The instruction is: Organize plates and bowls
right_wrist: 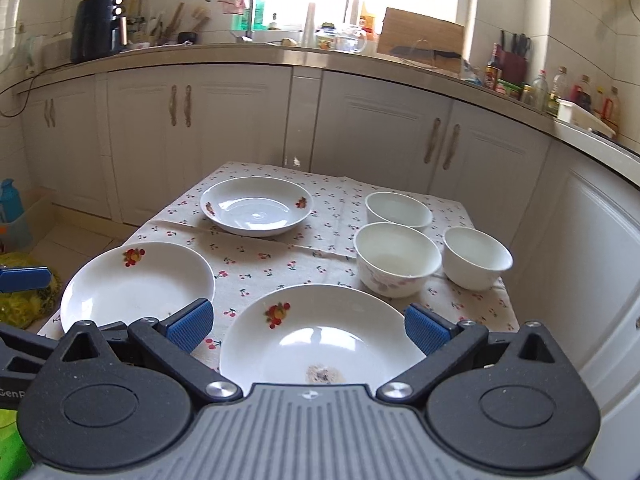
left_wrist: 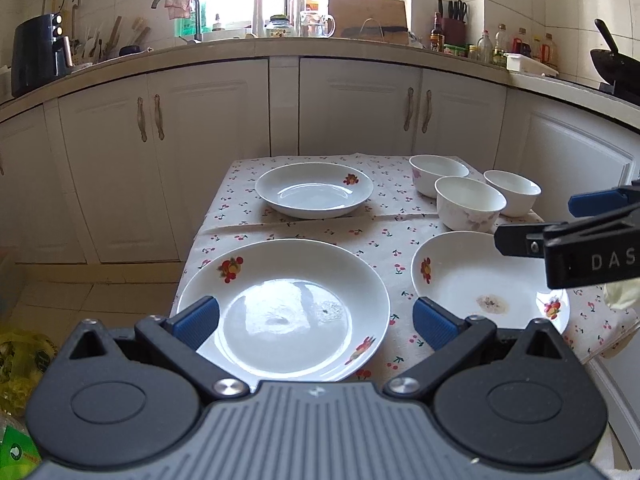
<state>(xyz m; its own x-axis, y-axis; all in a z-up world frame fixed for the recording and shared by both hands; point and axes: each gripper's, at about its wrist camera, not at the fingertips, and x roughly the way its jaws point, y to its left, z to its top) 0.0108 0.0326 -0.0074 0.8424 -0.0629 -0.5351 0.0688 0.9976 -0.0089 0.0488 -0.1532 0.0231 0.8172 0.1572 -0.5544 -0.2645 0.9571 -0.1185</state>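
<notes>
Plates and bowls sit spread out on a small table under a cherry-print cloth (left_wrist: pixel 320 236). Directly ahead of the left gripper (left_wrist: pixel 316 320), between its spread blue pads (left_wrist: pixel 198 320), lies the largest plate (left_wrist: pixel 284 308), white with fruit decals on the rim; the fingers stand wide apart with nothing between them, hovering at the plate's near edge, contact not clear. Just right of that gripper lies a second plate (left_wrist: pixel 480 280) with a brownish smear in its well. This same smeared plate (right_wrist: pixel 320 340) sits straight in front of the right gripper (right_wrist: pixel 308 322), whose jaws are likewise fully spread and empty, one pad on either side of the plate's near half. Further out from both tools, at the far side of the cloth, rests a third plate (left_wrist: pixel 314 190), apart from the other two. Ahead and to the right of the right gripper stand three bowls close together: a flower-patterned bowl (right_wrist: pixel 396 258) nearest, a plain white bowl (right_wrist: pixel 476 258) just beside it on the right, and another bowl (right_wrist: pixel 398 210) behind them. All three upright, appear empty. In the left wrist view the right gripper (left_wrist: pixel 532 220) shows at the right edge, above the smeared plate. Beyond the table, white cabinets (left_wrist: pixel 360 108) and a cluttered countertop (left_wrist: pixel 248 44) under a bright window.
</notes>
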